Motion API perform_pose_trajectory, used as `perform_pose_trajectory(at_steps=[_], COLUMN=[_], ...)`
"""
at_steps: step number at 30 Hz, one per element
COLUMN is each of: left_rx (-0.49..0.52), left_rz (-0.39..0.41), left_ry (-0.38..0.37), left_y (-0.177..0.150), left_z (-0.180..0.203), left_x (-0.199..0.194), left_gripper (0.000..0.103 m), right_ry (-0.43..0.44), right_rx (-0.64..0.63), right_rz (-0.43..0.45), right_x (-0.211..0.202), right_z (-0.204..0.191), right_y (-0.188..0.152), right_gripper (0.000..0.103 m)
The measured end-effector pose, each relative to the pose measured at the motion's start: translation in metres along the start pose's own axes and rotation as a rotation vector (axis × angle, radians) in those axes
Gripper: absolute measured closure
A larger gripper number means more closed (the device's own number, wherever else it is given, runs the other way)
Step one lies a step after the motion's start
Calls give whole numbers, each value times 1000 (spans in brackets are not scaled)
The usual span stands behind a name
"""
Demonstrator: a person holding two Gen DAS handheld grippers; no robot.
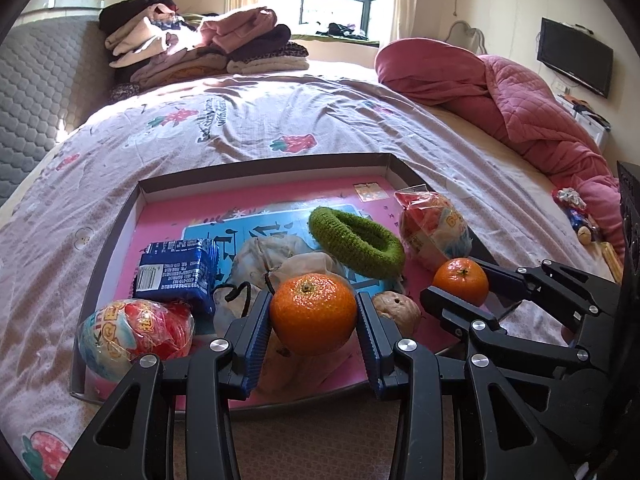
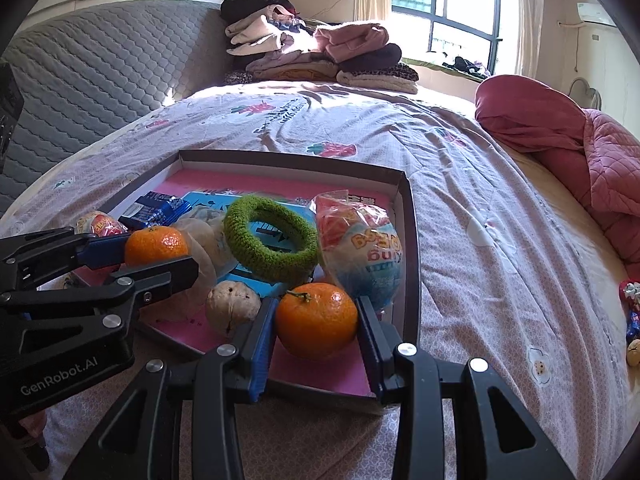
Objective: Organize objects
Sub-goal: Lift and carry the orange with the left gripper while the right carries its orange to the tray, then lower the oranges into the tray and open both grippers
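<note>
Shallow box tray (image 1: 120, 216), pink-lined, dark rim, beyond both tools. Left gripper (image 1: 314, 316): pads clamp a glossy, dimpled orange mandarin (image 1: 313, 312). Right gripper (image 2: 316, 322): likewise clamps a second mandarin (image 2: 316, 320), green stem attached.

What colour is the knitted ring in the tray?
Green; the knitted ring shows best in the right wrist view.
</note>
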State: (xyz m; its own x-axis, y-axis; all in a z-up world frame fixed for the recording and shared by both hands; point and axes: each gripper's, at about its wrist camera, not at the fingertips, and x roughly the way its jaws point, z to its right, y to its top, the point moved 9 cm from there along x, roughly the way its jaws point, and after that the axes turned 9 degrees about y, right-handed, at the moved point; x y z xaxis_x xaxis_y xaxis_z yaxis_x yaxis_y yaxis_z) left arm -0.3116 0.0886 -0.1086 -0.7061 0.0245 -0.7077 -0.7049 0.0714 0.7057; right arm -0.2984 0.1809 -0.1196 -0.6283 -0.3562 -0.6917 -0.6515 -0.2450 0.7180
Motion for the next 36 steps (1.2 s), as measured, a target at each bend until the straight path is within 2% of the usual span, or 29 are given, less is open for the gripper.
perform_pose_trajectory(at_steps=[16,32,36], left_rx=[7,-23,-28], left_rz=[-64,-70,-72], left_ry=[-9,-16,-24], left_y=[-12,-13,-13], left_z=[6,-1,-3], left_x=[10,6,3], left_gripper=[61,60,57], right_ry=[6,-3,-1], right_rx=[12,13,14], right_rz=[-14,-34,-43], right_x=[1,0,0], right_z=[2,4,4], right_y=[0,-1,-1], right_gripper=[64,64,64])
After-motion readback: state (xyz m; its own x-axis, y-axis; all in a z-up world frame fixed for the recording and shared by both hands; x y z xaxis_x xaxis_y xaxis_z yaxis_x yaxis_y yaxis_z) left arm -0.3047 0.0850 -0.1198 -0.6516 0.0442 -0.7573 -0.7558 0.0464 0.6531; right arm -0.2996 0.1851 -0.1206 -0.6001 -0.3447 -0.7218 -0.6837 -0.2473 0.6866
